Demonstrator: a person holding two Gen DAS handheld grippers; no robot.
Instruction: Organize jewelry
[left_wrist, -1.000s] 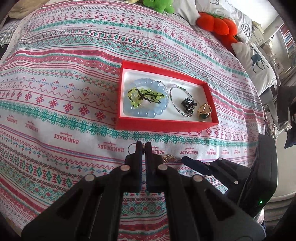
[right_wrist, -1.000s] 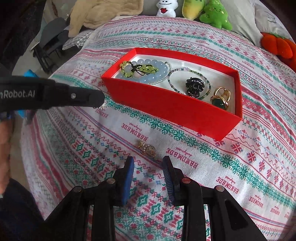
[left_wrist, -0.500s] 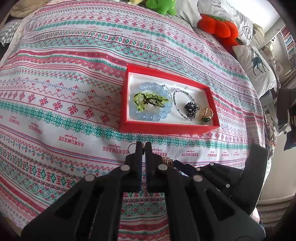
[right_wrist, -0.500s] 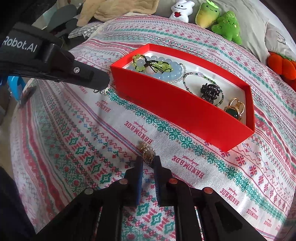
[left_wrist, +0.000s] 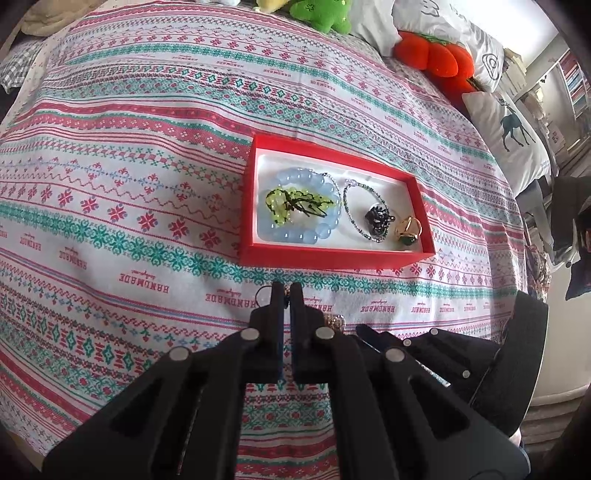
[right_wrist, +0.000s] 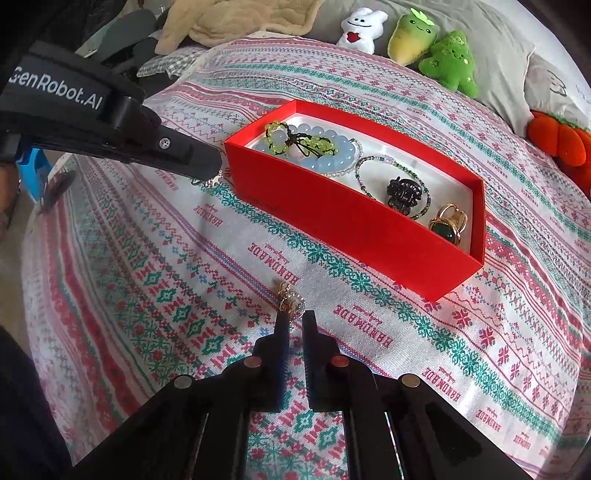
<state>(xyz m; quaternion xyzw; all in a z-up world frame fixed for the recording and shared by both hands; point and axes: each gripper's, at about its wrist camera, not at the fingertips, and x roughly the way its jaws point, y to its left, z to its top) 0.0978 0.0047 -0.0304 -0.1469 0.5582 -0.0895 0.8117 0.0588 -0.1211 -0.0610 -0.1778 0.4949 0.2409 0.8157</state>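
Jaws of the right gripper (right_wrist: 293, 317) are pinching a small gold earring (right_wrist: 289, 300) on the bedspread (right_wrist: 129, 258), its length pointing toward the red jewelry box (right_wrist: 351, 218) beyond. Left gripper (left_wrist: 286, 291), jaws pressed together, is holding a small silver piece (right_wrist: 213, 181) beside the box's near corner; the left view is mostly hiding it.

An open rectangular red cardboard box (right_wrist: 354, 221) with white lining rests on the patterned cloth. Inside lie a pale blue bead bracelet (left_wrist: 303, 206), a yellow-green bead bracelet (left_wrist: 291, 203), a thin seed-bead strand (right_wrist: 373, 162), a black hair claw (right_wrist: 404, 192) and a gold green-stoned ring (right_wrist: 448, 221). A small gold rhinestone earring (right_wrist: 290, 301) lies outside, near the box's long wall.
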